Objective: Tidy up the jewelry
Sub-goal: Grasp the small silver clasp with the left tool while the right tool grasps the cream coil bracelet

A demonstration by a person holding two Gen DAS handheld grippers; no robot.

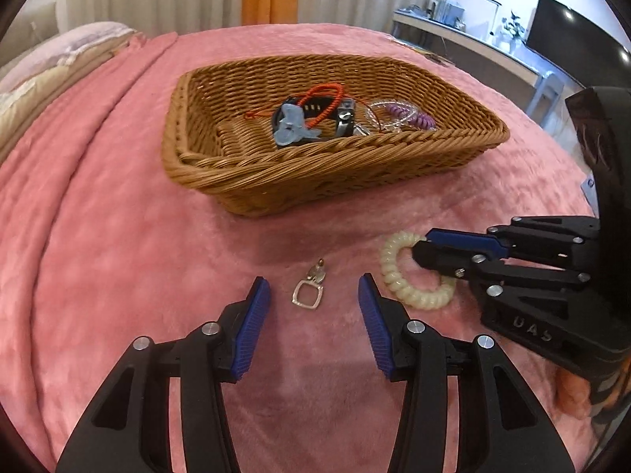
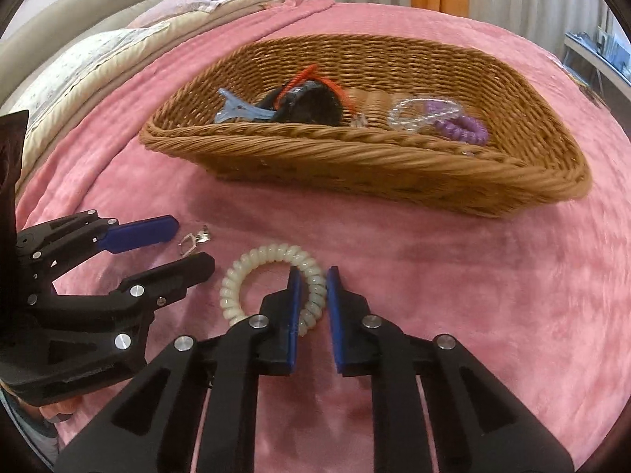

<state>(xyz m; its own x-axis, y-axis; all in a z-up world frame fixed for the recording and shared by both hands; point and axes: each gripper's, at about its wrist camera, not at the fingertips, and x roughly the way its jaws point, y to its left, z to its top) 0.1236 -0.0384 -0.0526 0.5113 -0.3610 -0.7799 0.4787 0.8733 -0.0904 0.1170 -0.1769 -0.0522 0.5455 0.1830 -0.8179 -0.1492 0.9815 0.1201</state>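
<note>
Grippers descend on a pink blanket (image 1: pixel 118 236): right gripper (image 2: pixel 313 276) clenches the cream coil band (image 2: pixel 272 254), left gripper (image 1: pixel 314 289) straddles, jaws apart, the silver pendant (image 1: pixel 307 295); lifting to the basket (image 1: pixel 315 165) at twelve o'clock looks next.

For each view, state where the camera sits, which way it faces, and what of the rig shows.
Left wrist: on the left hand-held gripper, angled down at a metal pendant between its open fingers; right hand-held gripper enters from the right.
Right wrist: on the right hand-held gripper, angled down at the white coil band in its jaws.
Shared: wicker basket, pink blanket.
</note>
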